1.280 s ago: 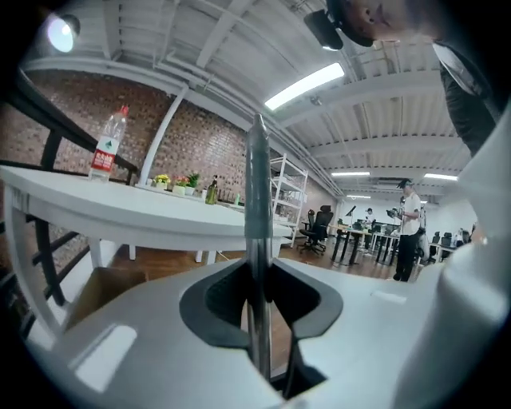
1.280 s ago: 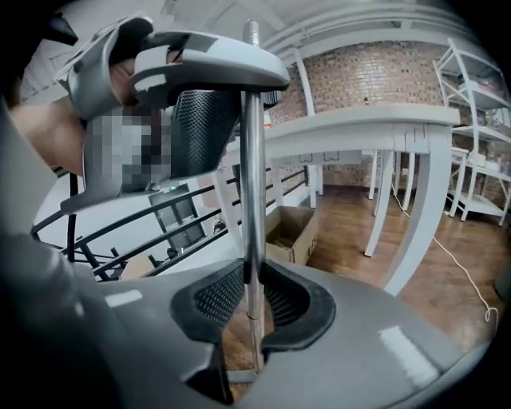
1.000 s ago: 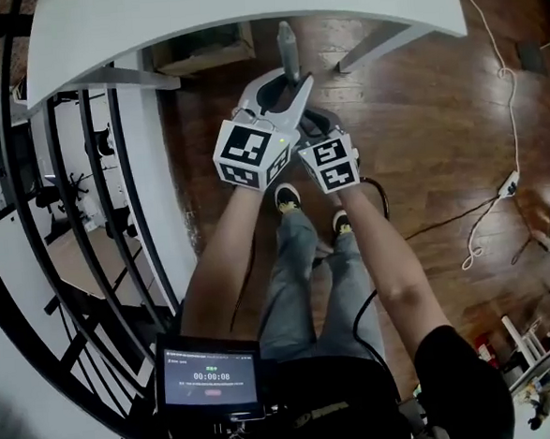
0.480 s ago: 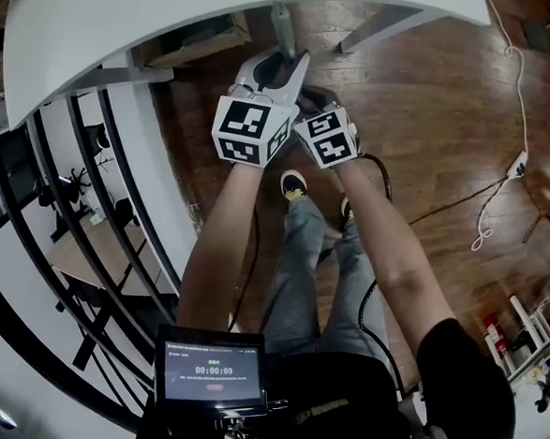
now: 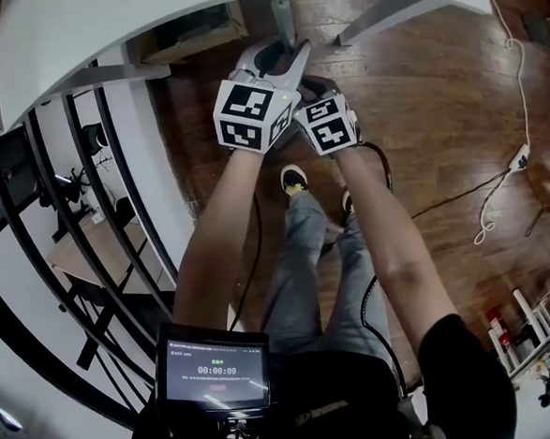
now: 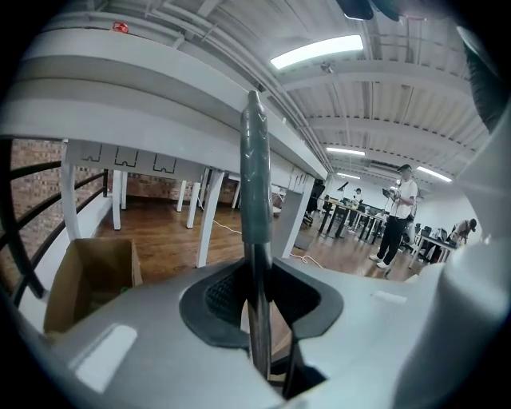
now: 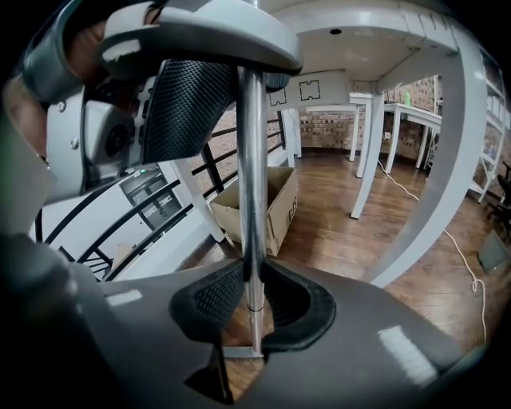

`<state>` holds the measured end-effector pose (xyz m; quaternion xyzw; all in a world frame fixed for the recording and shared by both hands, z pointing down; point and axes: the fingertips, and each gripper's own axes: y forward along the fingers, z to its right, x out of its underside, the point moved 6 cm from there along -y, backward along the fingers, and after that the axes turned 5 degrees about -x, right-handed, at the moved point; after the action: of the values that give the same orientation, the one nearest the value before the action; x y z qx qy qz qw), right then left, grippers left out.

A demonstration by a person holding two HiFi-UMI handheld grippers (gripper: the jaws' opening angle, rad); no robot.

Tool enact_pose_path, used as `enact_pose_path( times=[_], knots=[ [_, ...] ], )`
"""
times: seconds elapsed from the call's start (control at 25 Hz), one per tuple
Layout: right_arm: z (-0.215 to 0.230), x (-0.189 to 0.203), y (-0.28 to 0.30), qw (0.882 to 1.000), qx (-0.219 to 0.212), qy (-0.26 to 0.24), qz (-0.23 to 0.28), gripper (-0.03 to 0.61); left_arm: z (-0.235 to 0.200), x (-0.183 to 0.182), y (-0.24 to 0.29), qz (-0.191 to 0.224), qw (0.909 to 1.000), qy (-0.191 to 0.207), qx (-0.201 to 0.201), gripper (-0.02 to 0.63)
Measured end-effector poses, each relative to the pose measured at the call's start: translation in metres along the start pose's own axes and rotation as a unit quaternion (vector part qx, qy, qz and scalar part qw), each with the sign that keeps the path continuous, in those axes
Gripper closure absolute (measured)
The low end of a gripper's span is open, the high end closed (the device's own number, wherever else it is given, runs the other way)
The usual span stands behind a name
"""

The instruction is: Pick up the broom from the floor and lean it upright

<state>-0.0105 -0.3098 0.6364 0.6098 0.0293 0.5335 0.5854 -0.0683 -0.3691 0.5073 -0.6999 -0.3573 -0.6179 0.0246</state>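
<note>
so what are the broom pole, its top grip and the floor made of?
Pole: looks like metal tube, polished; it shows bright mirror-like streaks and a thin joint seam low down.
Grip: probably a plastic or rubber sleeve, dull grey-green with only a soft sheen.
Floor: wood or wood-look planks, glossy brown; plank lines and reflections show.

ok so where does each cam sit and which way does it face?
Head view: on the person's head, facing steeply down; shows forearms, legs, shoes, left claw and right claw on the broom handle.
Left gripper view: on the left claw, facing along its jaws under the white table; jaws shut on the broom handle.
Right gripper view: on the right claw, facing floorward along its shut jaws; left claw grips above.
Shared: broom handle, cardboard box.
</note>
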Motion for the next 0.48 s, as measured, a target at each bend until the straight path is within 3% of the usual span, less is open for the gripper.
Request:
enact_pose_path(
  times=[0.24,0.48],
  knots=[
    [0.0033,-0.0047,0.0014,1.0,0.001,-0.004,-0.002,0.494,-0.0005,-0.0028,0.002,0.0,1.0,0.003,-0.004,0.514],
    [0.0043,-0.0033,-0.0013,1.0,0.002,0.014,0.014,0.478,-0.0042,-0.0018,-0.0021,-0.002,0.9997,0.016,-0.016,0.445]
  ],
)
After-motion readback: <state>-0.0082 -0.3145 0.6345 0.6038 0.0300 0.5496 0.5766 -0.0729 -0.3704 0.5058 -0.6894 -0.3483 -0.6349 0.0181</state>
